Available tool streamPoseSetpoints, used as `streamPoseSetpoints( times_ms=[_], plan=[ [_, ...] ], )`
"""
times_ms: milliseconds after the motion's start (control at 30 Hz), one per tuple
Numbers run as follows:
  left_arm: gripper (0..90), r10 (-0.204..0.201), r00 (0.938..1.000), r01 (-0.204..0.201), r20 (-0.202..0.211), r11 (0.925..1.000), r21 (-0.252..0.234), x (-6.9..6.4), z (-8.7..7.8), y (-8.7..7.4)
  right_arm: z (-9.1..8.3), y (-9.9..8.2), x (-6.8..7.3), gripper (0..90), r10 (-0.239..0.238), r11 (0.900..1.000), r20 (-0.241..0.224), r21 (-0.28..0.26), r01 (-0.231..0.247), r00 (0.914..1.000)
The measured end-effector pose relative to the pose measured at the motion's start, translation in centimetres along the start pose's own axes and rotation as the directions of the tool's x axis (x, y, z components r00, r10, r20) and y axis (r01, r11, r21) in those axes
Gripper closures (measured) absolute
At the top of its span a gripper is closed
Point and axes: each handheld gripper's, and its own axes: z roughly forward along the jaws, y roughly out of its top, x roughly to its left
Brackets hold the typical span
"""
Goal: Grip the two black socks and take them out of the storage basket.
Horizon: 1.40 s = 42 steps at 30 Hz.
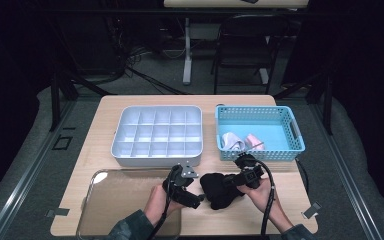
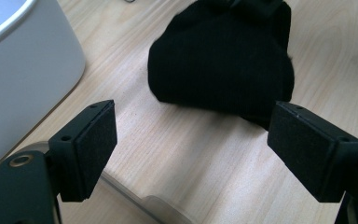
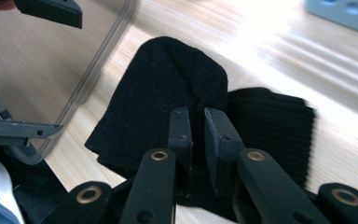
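A black knitted sock (image 1: 219,191) lies bunched on the wooden table near the front edge, between my two grippers. My right gripper (image 3: 197,125) is shut on a raised fold of the sock (image 3: 158,88); in the high view this gripper (image 1: 230,183) comes in from the sock's right. Just left of the sock, my left gripper (image 1: 198,199) stands open. In the left gripper view its two pads (image 2: 95,144) are wide apart over bare wood, with the sock (image 2: 223,60) a short way ahead and nothing between them.
A grey tray with several compartments (image 1: 157,159) stands behind the left gripper. A blue basket (image 1: 285,131) at the back right holds rolled white and pink socks. A clear plastic lid (image 1: 120,200) lies at the front left, its rim (image 3: 98,70) close to the sock.
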Motion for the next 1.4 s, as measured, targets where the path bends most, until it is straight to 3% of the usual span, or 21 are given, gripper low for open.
streamPoseSetpoints(
  times_ms=[33,100,133,200,233,267,333,433,533,700,733,867,900,933,1033,1267,1400],
  plan=[
    [15.9,0.001,1.0,-0.001,-0.003,1.0,0.001,0.0,0.0,0.0,0.4,0.0,0.2,81.0,-0.003,1.0,0.002,-0.004,0.003,1.0],
    [16.0,0.004,1.0,-0.004,-0.001,1.0,0.008,-0.1,0.2,0.0,1.1,0.1,0.3,78.7,-0.031,0.9985,0.006,0.046,0.031,0.9995],
    [16.1,0.004,1.0,-0.004,0.0,0.9999,0.01,-0.1,0.2,0.0,1.9,-0.1,0.5,75.9,-0.003,0.9996,-0.01,0.028,0.003,0.9999],
    [16.5,0.011,0.9999,-0.011,-0.002,0.9998,0.015,-0.2,0.3,0.1,1.8,0.1,0.2,69.3,-0.037,0.9974,-0.005,0.061,0.038,0.9993],
    [16.8,0.013,0.9999,-0.013,-0.002,0.9998,0.014,-0.2,0.4,0.1,1.5,0.1,0.2,66.1,-0.026,0.9986,-0.023,0.045,0.027,0.9994],
    [16.9,0.016,0.9999,-0.016,-0.001,0.9997,0.018,-0.3,0.5,0.2,0.9,0.2,0.0,64.6,-0.047,0.9977,-0.016,0.049,0.048,0.9988],
    [17.6,0.018,0.9998,-0.018,-0.002,0.9997,0.018,-0.3,0.6,0.4,-0.2,0.1,-0.1,59.7,-0.037,0.9992,-0.011,-0.017,0.036,0.9993],
    [18.7,0.025,0.9997,-0.025,-0.001,0.9996,0.014,-0.6,0.7,1.0,-1.8,-0.2,-0.8,56.2,-0.035,0.9979,0.055,-0.052,0.038,0.9979],
    [20.0,0.039,0.9992,-0.039,0.0,0.9992,0.007,-1.1,0.9,1.9,-2.2,-0.8,-1.8,54.2,0.016,0.9976,0.089,-0.068,-0.01,0.9959],
    [22.6,0.06,0.9979,-0.061,0.023,0.9975,0.035,-2.0,2.2,3.0,-1.1,-1.3,-2.8,48.4,0.036,0.9989,0.136,0.027,-0.04,0.99],
    [23.1,0.068,0.9973,-0.069,0.028,0.9965,0.047,-2.3,2.6,3.3,-0.9,-1.4,-2.8,47.8,0.053,0.9982,0.131,0.02,-0.056,0.9899],
    [26.0,0.083,0.9953,-0.087,0.05,0.9939,0.069,-2.8,3.6,3.9,0.1,-1.3,-3.0,44.1,0.04,0.9971,0.136,0.058,-0.048,0.9899],
    [27.1,0.09,0.9946,-0.094,0.051,0.9929,0.074,-2.9,3.9,4.0,0.1,-1.2,-3.0,43.8,0.035,0.995,0.142,0.088,-0.047,0.9892],
    [28.3,0.097,0.9939,-0.101,0.054,0.9915,0.082,-3.0,4.2,4.1,0.5,-1.3,-2.8,43.8,0.061,0.9962,0.147,0.053,-0.069,0.9872],
    [32.6,0.112,0.9926,-0.117,0.046,0.9869,0.112,-3.3,5.1,4.3,0.7,-1.2,-2.8,44.4,0.027,0.9948,0.154,0.093,-0.042,0.9877],
    [52.5,0.122,0.9924,-0.123,0.016,0.9827,0.138,-3.0,5.7,3.9,1.9,-1.3,-2.3,50.9,-0.011,0.9898,0.224,0.141,-0.021,0.9744],
    [62.6,0.13,0.9912,-0.132,0.022,0.9796,0.151,-2.9,6.2,3.5,2.2,-1.3,-2.1,57.8,-0.024,0.9881,0.235,0.153,-0.013,0.9718]
  ],
)
